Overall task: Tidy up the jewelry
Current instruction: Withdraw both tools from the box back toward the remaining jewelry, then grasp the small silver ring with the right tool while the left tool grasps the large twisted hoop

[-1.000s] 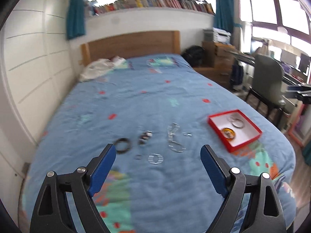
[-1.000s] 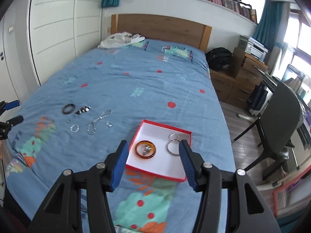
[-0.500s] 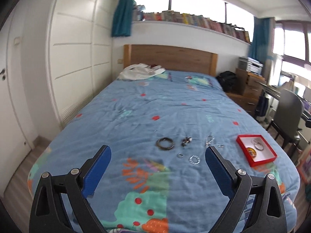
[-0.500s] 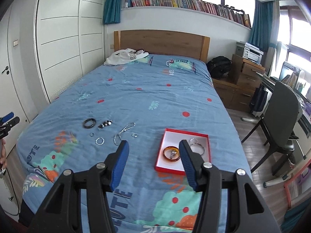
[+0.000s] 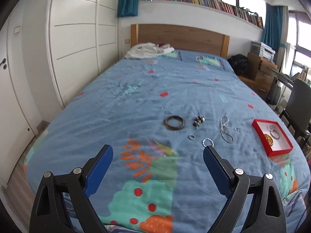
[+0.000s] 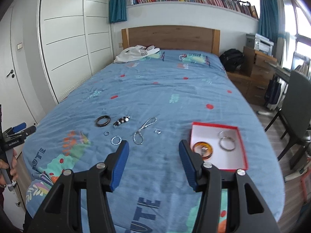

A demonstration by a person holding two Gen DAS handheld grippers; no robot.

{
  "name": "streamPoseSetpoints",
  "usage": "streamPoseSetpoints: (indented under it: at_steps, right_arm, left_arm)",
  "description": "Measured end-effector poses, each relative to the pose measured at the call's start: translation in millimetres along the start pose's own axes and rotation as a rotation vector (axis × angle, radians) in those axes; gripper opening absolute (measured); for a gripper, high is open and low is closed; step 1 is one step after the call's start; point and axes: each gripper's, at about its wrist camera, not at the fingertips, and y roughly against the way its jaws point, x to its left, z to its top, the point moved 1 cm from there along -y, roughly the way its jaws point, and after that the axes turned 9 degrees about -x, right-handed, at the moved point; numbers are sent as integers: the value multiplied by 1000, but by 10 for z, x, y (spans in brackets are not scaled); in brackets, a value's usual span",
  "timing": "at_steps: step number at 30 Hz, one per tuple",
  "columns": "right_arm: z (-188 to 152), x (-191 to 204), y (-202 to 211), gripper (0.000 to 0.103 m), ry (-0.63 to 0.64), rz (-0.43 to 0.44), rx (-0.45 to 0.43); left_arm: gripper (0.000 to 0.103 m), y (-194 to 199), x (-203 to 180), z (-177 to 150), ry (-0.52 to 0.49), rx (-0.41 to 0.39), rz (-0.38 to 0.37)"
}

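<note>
Loose jewelry lies on the blue bedspread: a dark bangle [image 5: 174, 123] [image 6: 103, 120], a beaded piece [image 5: 198, 120] [image 6: 121, 120], a silver chain [image 5: 225, 129] [image 6: 144, 130], a twisted silver ring [image 5: 208, 142] [image 6: 116, 140] and two small rings [image 5: 191, 136] [image 6: 157, 131]. A red box [image 5: 279, 151] [image 6: 244, 145] holds an amber bangle [image 6: 202, 149] and silver hoops [image 6: 227, 143]. My left gripper [image 5: 157, 155] and right gripper [image 6: 153, 151] are both open and empty, held back above the foot of the bed.
The bed [image 6: 165, 89] has a wooden headboard [image 6: 171, 36] and white clothing [image 6: 136, 53] near it. A wardrobe [image 5: 73, 38] stands to the left. A chair [image 6: 297, 104], a desk and drawers [image 6: 258, 64] stand to the right.
Both grippers have pulled back from the jewelry toward the foot of the bed. The right gripper's jaws have opened wider. The jewelry has not moved.
</note>
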Motion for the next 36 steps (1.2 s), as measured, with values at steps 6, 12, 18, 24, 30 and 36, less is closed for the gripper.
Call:
streamPoseSetpoints:
  at_steps: [6,12,18,24,30,36]
  right_arm:
    - [-242,103,-479,52,5,42,57]
    - [-421,92,-936,52,-12,60,120]
    - [-527,72,-1297,52,-17,78,160]
    - [-532,-53,-1638,52,-42,87,175]
    - [-543,-163,-1909,52,-65,78,174]
    - [-582,-220,-2196,51,-92,55,186]
  left_arm:
    - [87,-465,-212,-163,-19,82,-35]
    - [84,-898,-356,-317,-29,154,-66]
    - [84,-1183,-586,-395,-36,190,-126]
    - [84,-1458,-892,-437,-65,213,-181]
    - [84,-1768,-1158,-505,-85,231,-211]
    - [82,-2056,-1324,-603,-97,242,-220]
